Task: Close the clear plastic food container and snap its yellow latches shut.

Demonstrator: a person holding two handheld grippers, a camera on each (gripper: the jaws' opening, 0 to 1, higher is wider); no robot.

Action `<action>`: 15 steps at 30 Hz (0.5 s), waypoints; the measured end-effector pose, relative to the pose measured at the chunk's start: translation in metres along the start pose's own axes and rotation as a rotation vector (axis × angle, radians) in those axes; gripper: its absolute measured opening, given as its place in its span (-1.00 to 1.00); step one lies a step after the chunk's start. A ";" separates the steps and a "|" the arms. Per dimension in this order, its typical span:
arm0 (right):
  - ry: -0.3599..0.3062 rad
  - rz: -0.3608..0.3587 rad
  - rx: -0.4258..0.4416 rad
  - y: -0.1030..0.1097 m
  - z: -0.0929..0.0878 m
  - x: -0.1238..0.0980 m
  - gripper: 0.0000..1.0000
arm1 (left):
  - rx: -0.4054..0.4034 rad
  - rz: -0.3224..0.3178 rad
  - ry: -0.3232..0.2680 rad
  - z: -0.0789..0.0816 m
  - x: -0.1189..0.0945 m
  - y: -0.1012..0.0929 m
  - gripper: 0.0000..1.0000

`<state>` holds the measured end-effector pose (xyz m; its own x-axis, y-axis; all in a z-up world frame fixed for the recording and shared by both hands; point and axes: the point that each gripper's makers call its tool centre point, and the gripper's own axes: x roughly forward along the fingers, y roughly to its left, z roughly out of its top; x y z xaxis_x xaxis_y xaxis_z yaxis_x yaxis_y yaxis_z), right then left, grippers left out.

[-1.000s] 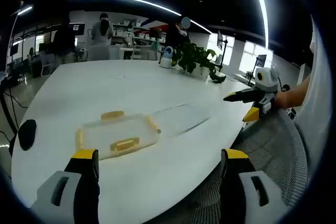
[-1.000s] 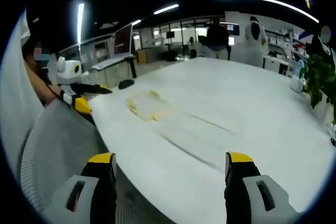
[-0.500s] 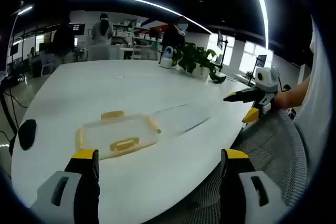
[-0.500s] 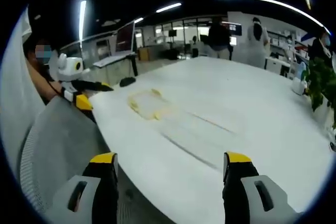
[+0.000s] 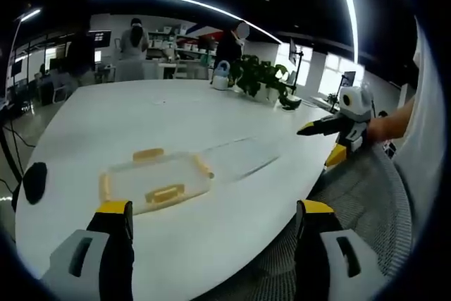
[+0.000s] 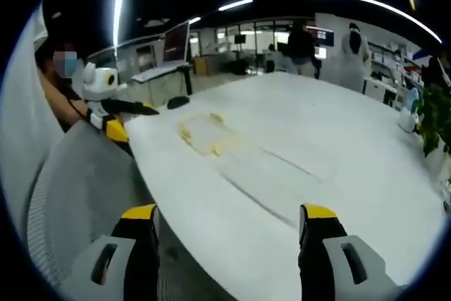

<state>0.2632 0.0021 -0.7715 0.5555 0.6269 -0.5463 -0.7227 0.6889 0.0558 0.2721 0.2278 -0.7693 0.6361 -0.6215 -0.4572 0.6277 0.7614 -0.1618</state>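
Left gripper view: left gripper (image 5: pixel 211 216) low at the table's near edge, jaws spread wide, nothing between them. Clear container (image 5: pixel 156 182) flat on the white table (image 5: pixel 141 114), ahead and slightly left of the gripper, apart from both jaws. Yellow latches along its rim: one on the far side (image 5: pixel 148 154), one on the near side (image 5: pixel 165 193), further yellow at the left and right ends. Clear lid (image 5: pixel 239 158) lying flat just right of the container, touching or nearly touching its right end; cannot tell which. Dark round object (image 5: pixel 34 182) at the table's left edge. Potted plant (image 5: pixel 262 79) and a pale jug (image 5: pixel 221 75) at the far end of the table. Right gripper (image 5: pixel 337 134) entering from the right, off the table edge, over a grey mesh chair (image 5: pixel 366 202), held by a hand (image 5: pixel 394 126).

Right gripper view: right gripper (image 6: pixel 225 220) at the table's (image 6: pixel 338 146) near edge, jaws wide apart, empty. Container (image 6: pixel 204 133) well ahead on the left part of the table, lid (image 6: pixel 271 174) stretching from it toward the gripper. Left gripper (image 6: pixel 116 114) at the left, just off the table edge near the container. People (image 6: pixel 303 44) standing in the background beyond the table.
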 end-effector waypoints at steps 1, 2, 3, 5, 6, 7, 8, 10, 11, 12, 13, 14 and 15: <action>0.000 0.002 -0.004 0.000 0.001 0.001 0.64 | 0.001 0.000 0.001 0.000 0.000 0.000 0.95; 0.000 0.003 -0.014 -0.001 0.003 0.002 0.64 | 0.004 0.000 0.004 0.000 0.000 0.000 0.95; 0.000 0.003 -0.017 -0.001 0.004 0.003 0.63 | 0.008 0.000 0.004 0.000 0.000 0.000 0.95; 0.004 0.016 -0.020 0.000 0.005 0.006 0.63 | 0.015 0.001 0.005 0.001 0.000 0.001 0.95; 0.010 0.018 -0.032 0.000 0.004 0.006 0.63 | 0.015 -0.002 0.002 0.001 0.000 0.001 0.95; 0.013 0.021 -0.040 0.000 0.005 0.008 0.62 | 0.015 -0.005 0.001 0.002 0.000 0.000 0.95; 0.016 0.026 -0.047 0.000 0.006 0.009 0.61 | 0.016 -0.007 0.006 0.001 0.000 0.001 0.95; 0.017 0.030 -0.059 0.001 0.007 0.010 0.60 | 0.021 -0.013 0.012 0.000 0.001 0.001 0.95; 0.020 0.035 -0.069 0.001 0.009 0.012 0.60 | 0.023 -0.015 0.015 0.000 0.001 0.001 0.95; 0.019 0.038 -0.076 0.002 0.010 0.013 0.59 | 0.027 -0.019 0.018 0.000 0.001 0.001 0.94; 0.019 0.041 -0.085 0.002 0.012 0.015 0.60 | 0.036 -0.023 0.022 0.000 0.001 0.001 0.93; 0.019 0.043 -0.092 0.002 0.013 0.017 0.60 | 0.046 -0.028 0.030 -0.001 0.001 0.000 0.93; 0.021 0.047 -0.100 0.002 0.015 0.019 0.60 | 0.054 -0.030 0.034 -0.001 0.002 0.001 0.91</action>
<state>0.2781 0.0211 -0.7696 0.5118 0.6495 -0.5623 -0.7860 0.6182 -0.0013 0.2731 0.2273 -0.7711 0.6014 -0.6367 -0.4827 0.6703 0.7308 -0.1287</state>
